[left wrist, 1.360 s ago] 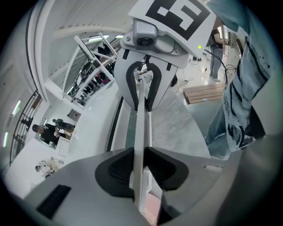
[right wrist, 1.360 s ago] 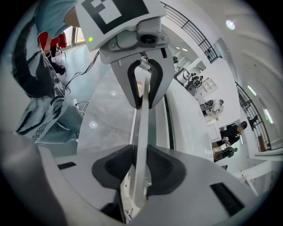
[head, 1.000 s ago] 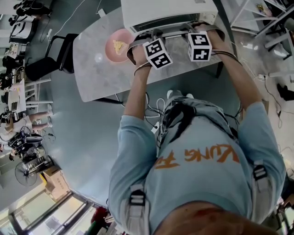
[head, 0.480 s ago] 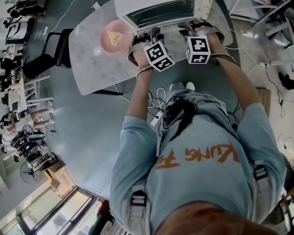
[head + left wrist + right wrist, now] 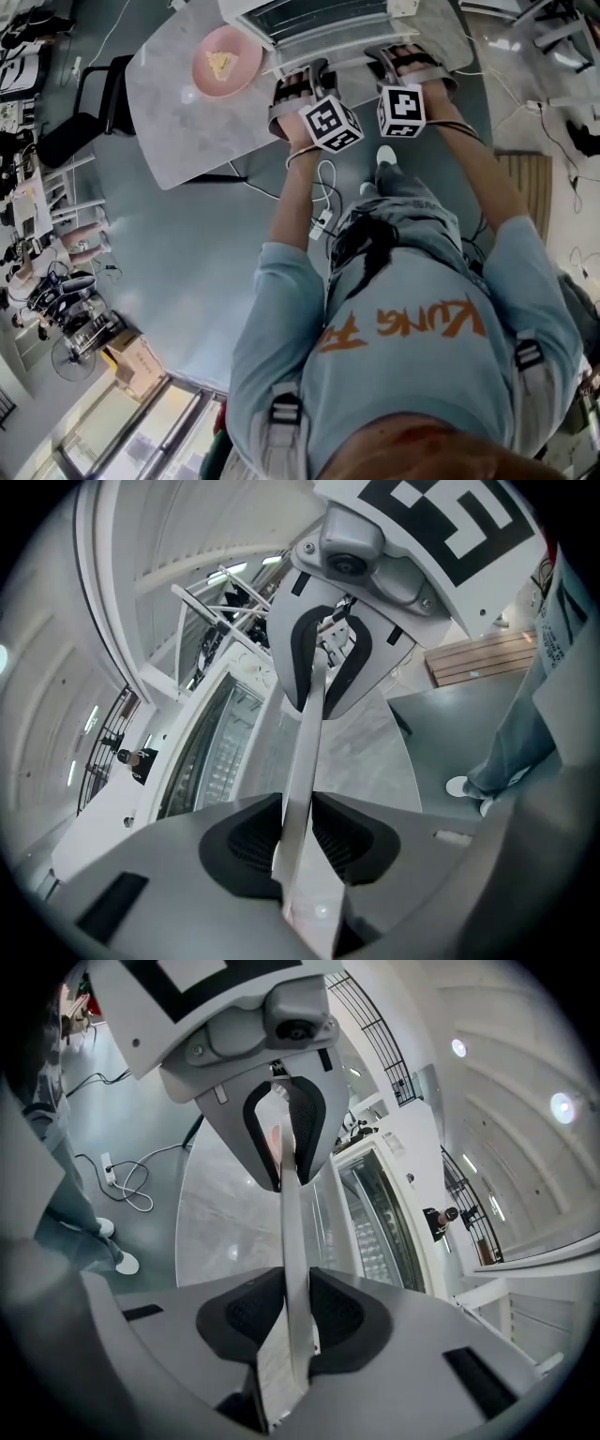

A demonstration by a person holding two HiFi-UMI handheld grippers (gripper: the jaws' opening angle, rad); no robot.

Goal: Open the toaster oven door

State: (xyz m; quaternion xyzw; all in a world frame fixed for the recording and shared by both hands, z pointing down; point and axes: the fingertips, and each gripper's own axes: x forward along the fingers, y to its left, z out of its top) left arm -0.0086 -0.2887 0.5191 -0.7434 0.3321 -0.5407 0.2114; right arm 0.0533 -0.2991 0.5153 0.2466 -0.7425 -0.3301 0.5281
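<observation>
A white toaster oven point(image 5: 319, 19) stands at the far edge of the grey table point(image 5: 187, 122), its glass door point(image 5: 216, 757) facing me. A pale bar handle point(image 5: 349, 58) runs along the door's front. My left gripper point(image 5: 302, 82) is shut on the handle point(image 5: 307, 733) near its left end, the pads point(image 5: 246, 841) pressing both sides. My right gripper point(image 5: 401, 62) is shut on the same handle point(image 5: 291, 1222) near its right end. Each gripper view shows the other gripper further along the bar: the right gripper point(image 5: 328, 663) and the left gripper point(image 5: 286, 1133).
A pink plate point(image 5: 223, 61) with a piece of food lies on the table left of the oven. A black chair point(image 5: 89, 103) stands left of the table. Cables point(image 5: 323, 202) lie on the floor under the table edge. A wooden pallet point(image 5: 520, 178) is at the right.
Both grippers have come toward me along with the handle, and more of the door's glass now shows from above. The head view has shifted, so the table sits higher and further left.
</observation>
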